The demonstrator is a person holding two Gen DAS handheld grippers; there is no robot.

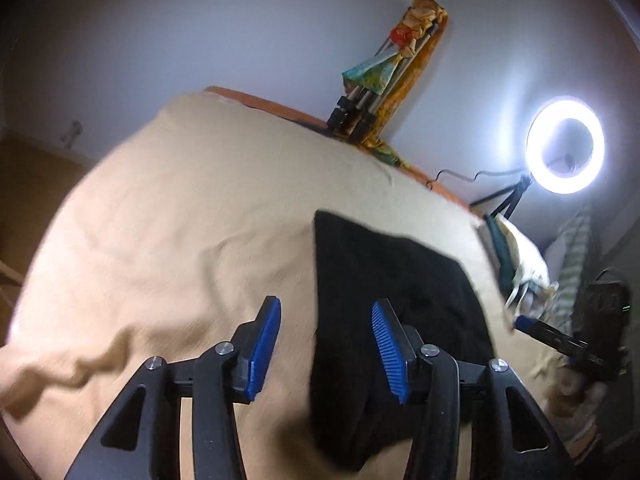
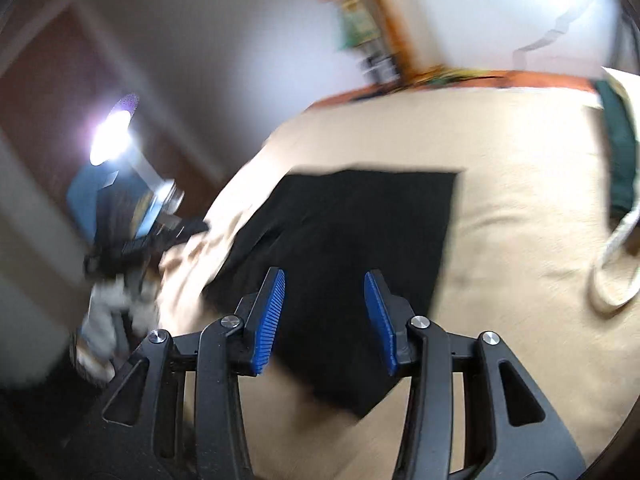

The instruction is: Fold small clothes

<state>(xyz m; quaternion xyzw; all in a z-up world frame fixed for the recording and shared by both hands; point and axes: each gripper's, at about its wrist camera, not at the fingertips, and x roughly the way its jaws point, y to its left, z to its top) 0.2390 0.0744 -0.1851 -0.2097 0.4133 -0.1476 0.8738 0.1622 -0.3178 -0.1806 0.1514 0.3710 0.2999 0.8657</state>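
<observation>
A black garment (image 1: 396, 280) lies flat on a beige bedspread (image 1: 180, 220). In the left wrist view my left gripper (image 1: 325, 312) is open and empty above the garment's left edge. The right gripper (image 1: 560, 340) shows at the far right there, blurred. In the right wrist view the black garment (image 2: 360, 220) lies as a rough rectangle on the bedspread (image 2: 520, 240). My right gripper (image 2: 324, 284) is open and empty above its near part. The left gripper (image 2: 132, 240) shows blurred at the left.
A lit ring light (image 1: 566, 144) on a stand is at the bed's far right. A tripod draped with colourful cloth (image 1: 380, 68) leans on the wall. A green-and-white item with a cord (image 2: 620, 200) lies on the bed's right side.
</observation>
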